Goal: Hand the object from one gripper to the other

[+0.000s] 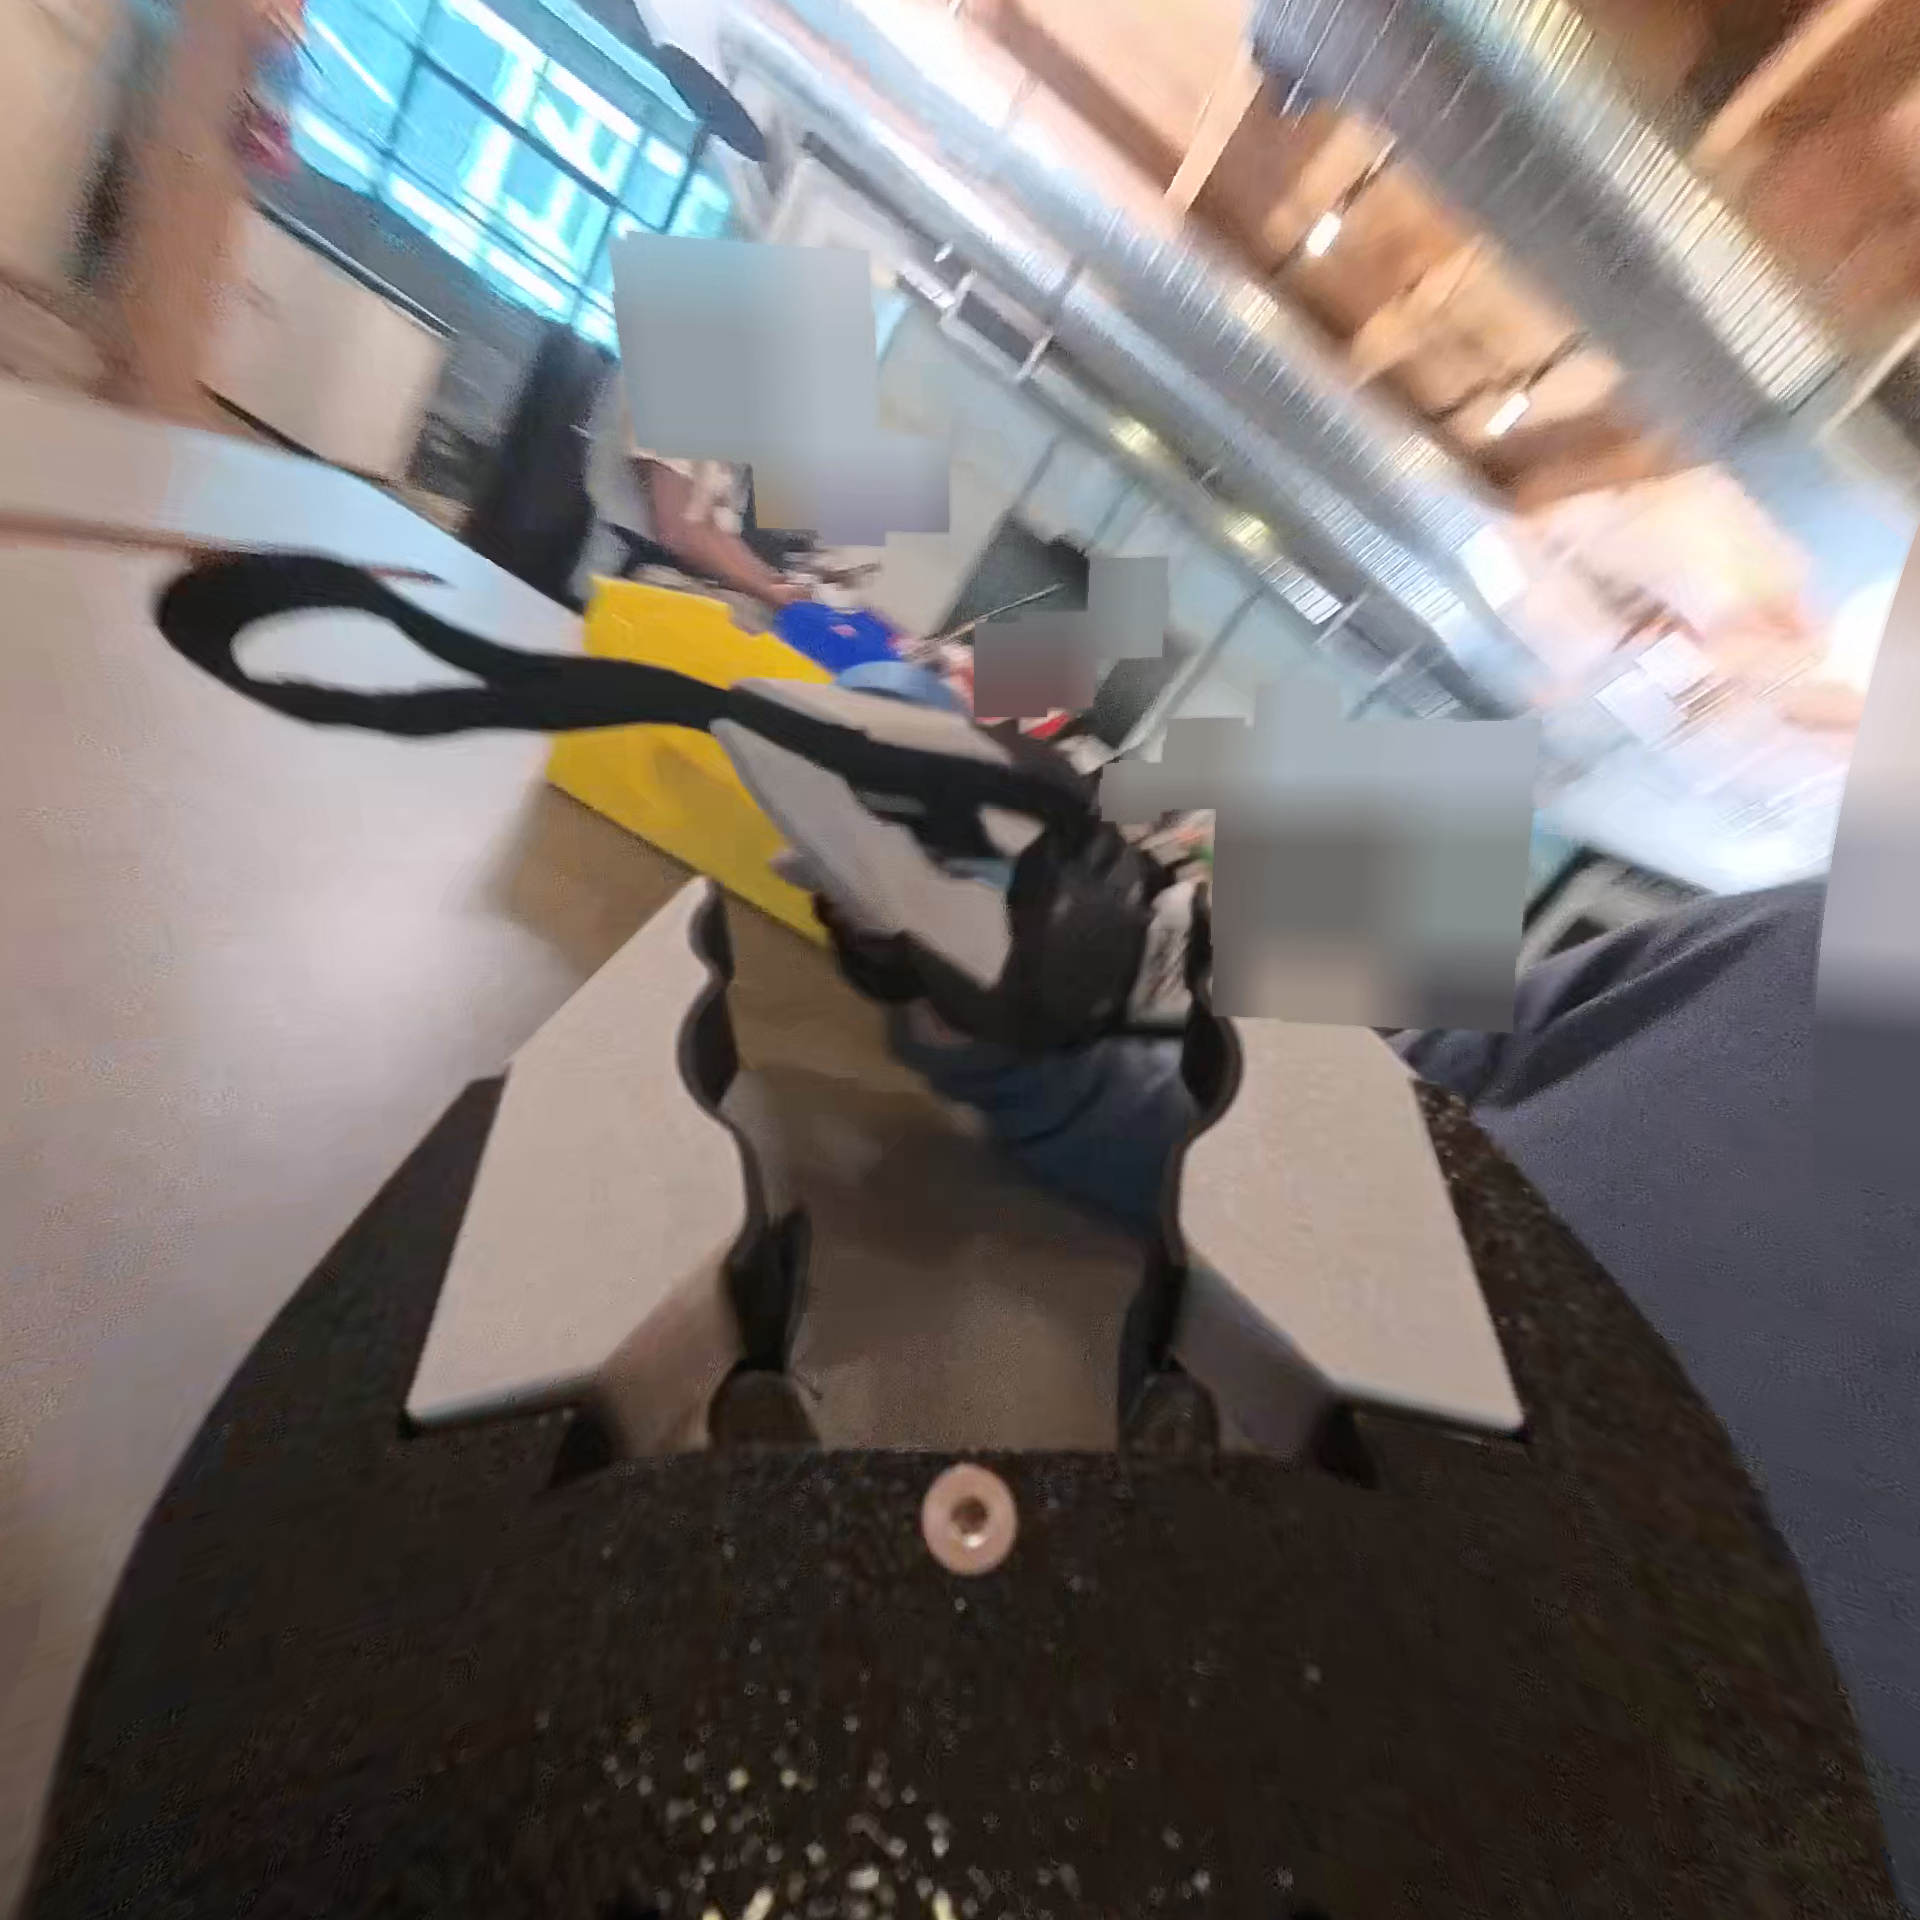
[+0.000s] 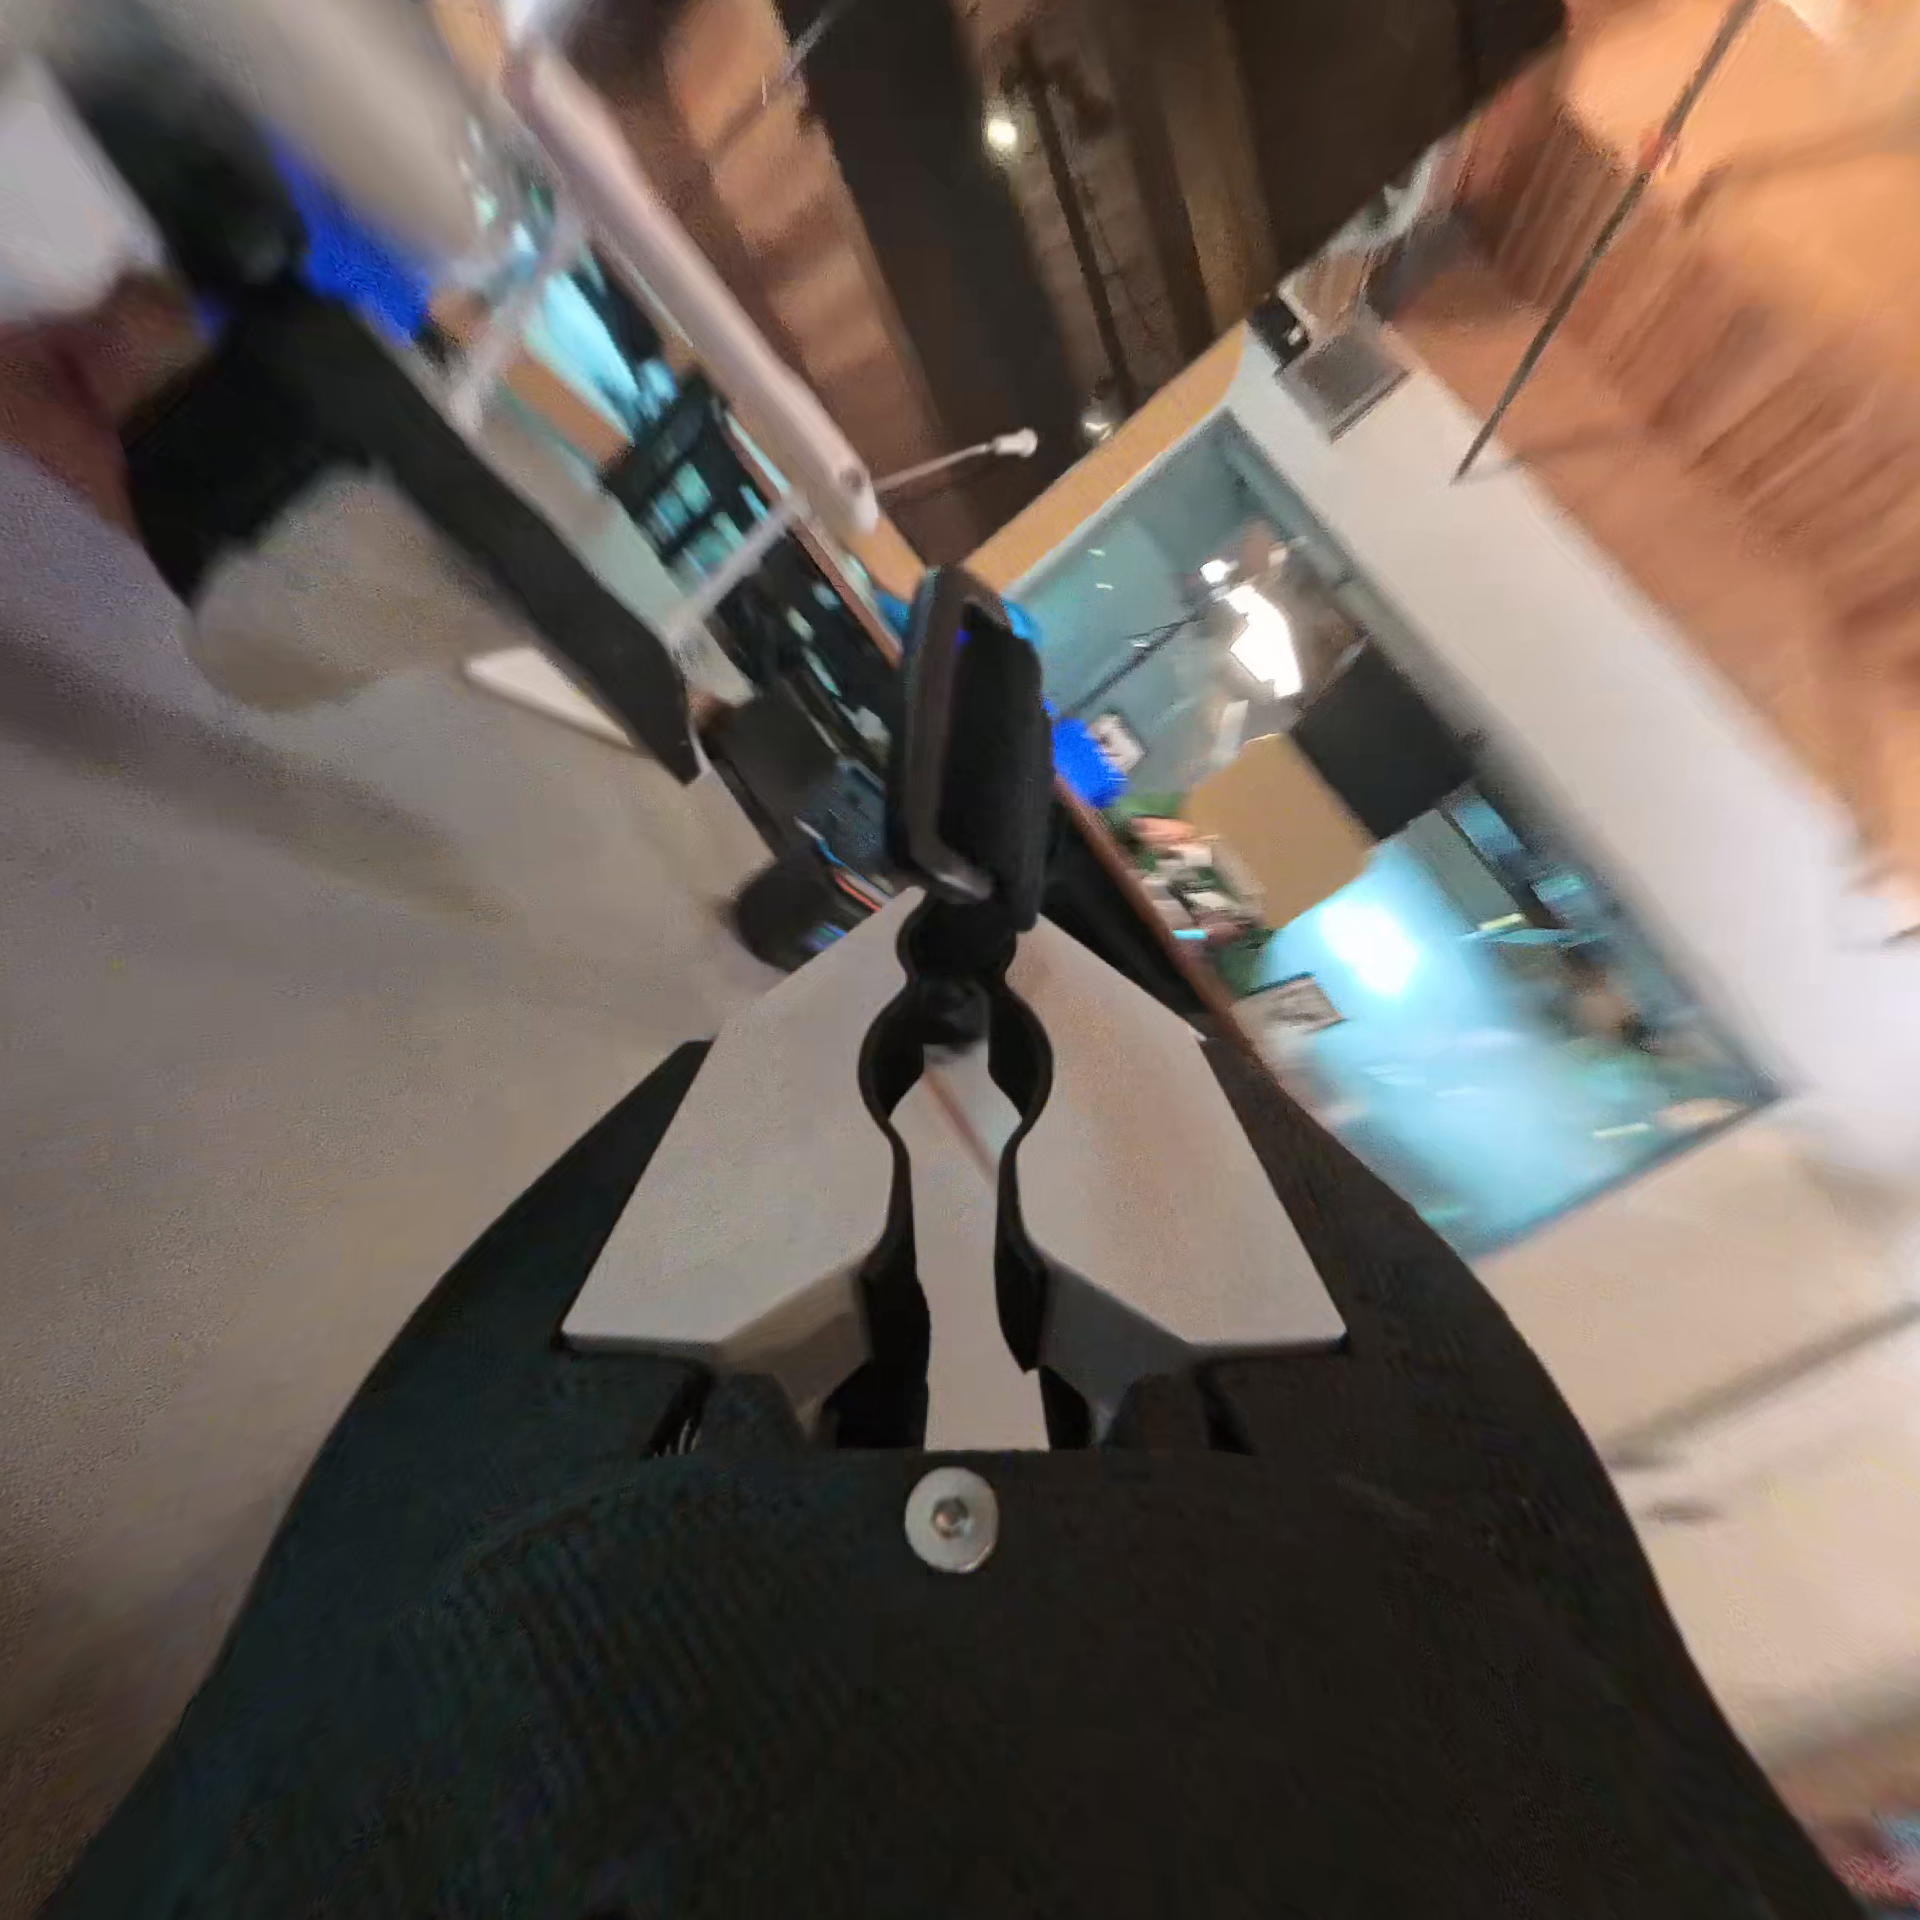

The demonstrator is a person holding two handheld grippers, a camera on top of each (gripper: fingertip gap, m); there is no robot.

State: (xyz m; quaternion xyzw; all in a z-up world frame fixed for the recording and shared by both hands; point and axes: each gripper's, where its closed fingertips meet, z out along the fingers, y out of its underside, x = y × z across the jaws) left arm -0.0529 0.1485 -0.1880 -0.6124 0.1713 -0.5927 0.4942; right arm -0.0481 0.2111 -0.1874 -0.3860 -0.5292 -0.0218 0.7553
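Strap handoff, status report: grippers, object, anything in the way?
Right gripper shut on black strap. Left gripper open, empty, facing it. Strap loop dangling free. Nothing between them.

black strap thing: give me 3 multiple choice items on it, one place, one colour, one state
1. Where is the strap?
A. at the right claw tips
B. on the table
C. in the yellow bin

2. What colour is the bin behind the strap loop in the left wrist view?
A. red
B. yellow
C. green

3. How does the left claw stand?
A. shut on the strap
B. open, empty
C. out of view

A: the strap sticks out from the closed tips. B: bright yellow plastic. B: wide gap, nothing between.
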